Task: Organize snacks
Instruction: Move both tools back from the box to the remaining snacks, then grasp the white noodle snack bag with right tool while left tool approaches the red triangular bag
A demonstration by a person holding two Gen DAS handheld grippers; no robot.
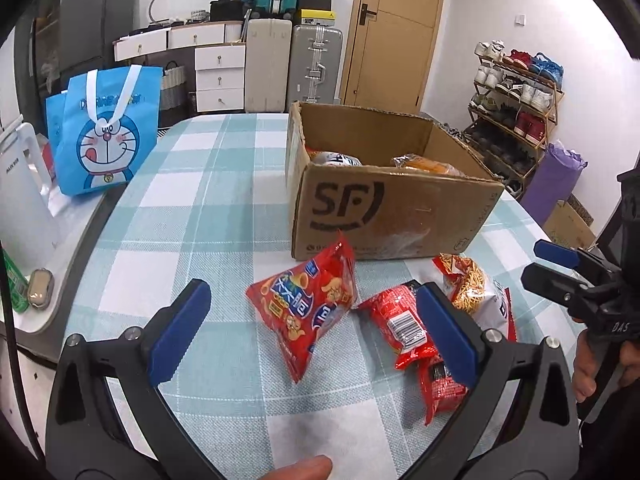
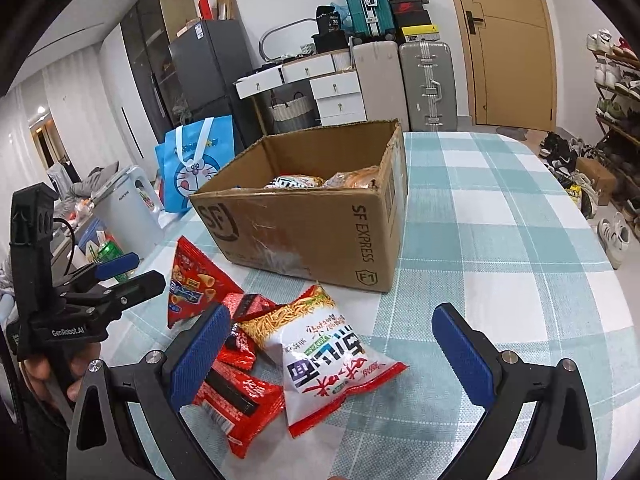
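Observation:
An open SF cardboard box (image 1: 384,208) (image 2: 312,220) stands on the checked tablecloth with a few snack packs inside. In front of it lie a red cone-snack bag (image 1: 308,312) (image 2: 196,284), a red noodle pack (image 1: 404,328) (image 2: 236,392) and a white-and-red noodle bag (image 1: 480,292) (image 2: 324,352). My left gripper (image 1: 312,328) is open and empty, just above the red cone-snack bag. My right gripper (image 2: 332,344) is open and empty over the white-and-red bag; it also shows in the left wrist view (image 1: 548,264). The left gripper shows in the right wrist view (image 2: 132,270).
A blue Doraemon bag (image 1: 104,132) and a white appliance (image 1: 24,200) stand on a side counter left of the table. Suitcases (image 1: 316,64), drawers, a fridge and a door are behind. A shoe rack (image 1: 516,112) is at the right.

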